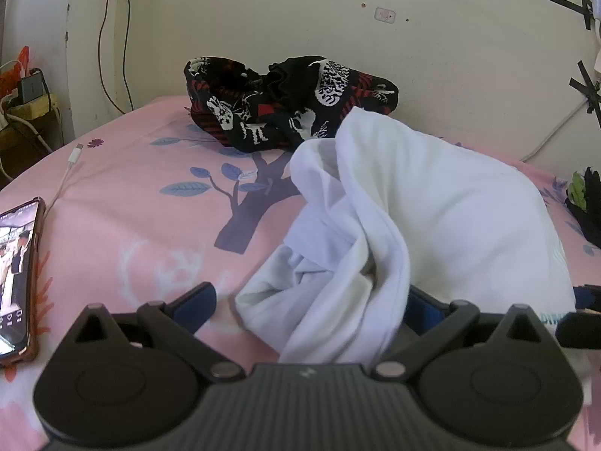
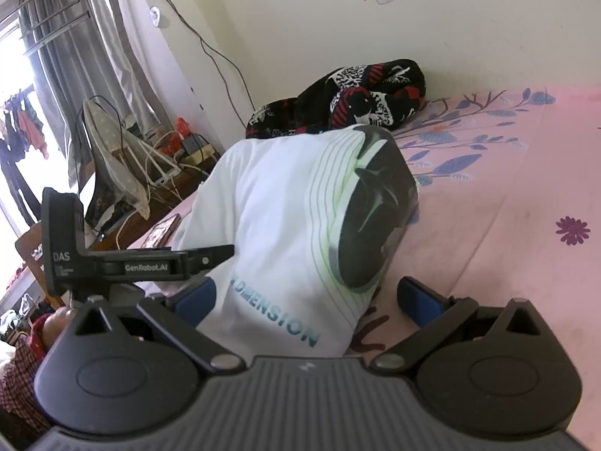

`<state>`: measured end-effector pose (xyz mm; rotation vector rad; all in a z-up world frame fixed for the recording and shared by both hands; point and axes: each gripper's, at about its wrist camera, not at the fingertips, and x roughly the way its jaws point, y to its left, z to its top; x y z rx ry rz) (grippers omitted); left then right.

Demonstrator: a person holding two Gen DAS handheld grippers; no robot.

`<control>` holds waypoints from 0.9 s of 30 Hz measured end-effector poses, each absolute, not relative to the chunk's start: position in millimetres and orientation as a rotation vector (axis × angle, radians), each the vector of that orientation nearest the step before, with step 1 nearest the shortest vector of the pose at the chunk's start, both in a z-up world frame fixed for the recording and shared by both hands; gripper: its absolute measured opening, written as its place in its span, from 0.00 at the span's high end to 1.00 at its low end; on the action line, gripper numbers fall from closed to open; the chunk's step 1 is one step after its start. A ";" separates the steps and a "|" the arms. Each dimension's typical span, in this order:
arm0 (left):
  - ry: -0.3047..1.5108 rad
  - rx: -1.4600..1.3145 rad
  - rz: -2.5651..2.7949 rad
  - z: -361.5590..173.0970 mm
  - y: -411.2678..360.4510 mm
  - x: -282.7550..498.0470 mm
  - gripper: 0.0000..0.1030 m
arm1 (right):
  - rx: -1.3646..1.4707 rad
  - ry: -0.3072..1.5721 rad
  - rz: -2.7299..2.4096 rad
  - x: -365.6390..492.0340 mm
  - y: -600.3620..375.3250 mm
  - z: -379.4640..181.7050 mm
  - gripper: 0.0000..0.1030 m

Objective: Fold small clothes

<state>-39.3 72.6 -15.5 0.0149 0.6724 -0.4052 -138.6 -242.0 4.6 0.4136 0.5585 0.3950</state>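
A white T-shirt (image 1: pixel 432 210) lies bunched on the pink bedsheet (image 1: pixel 131 206). In the right wrist view the shirt (image 2: pixel 278 206) shows a dark round print and teal lettering. My left gripper (image 1: pixel 311 308) is open, its blue pads wide apart, with a crumpled fold of the shirt lying between them. My right gripper (image 2: pixel 306 300) is open too, with the printed hem of the shirt between its pads. The left gripper's body shows at the left of the right wrist view (image 2: pixel 112 259).
A black, red and white patterned garment (image 1: pixel 285 101) lies heaped against the wall. A phone (image 1: pixel 15 282) and a white charging cable (image 1: pixel 71 165) lie at the bed's left edge. A dark garment (image 1: pixel 586 203) sits at far right. A cluttered bedside stand (image 2: pixel 124 173) is beyond the bed.
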 end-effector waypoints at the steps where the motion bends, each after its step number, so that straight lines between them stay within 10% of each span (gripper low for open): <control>1: 0.672 0.015 -0.405 -15.5 72.7 -39.1 0.00 | 0.410 0.559 0.394 -138.6 -241.5 4.9 0.06; 27: 0.669 0.008 -0.410 -14.4 73.5 -44.4 0.00 | 0.423 0.555 0.398 -138.3 -243.5 3.6 0.06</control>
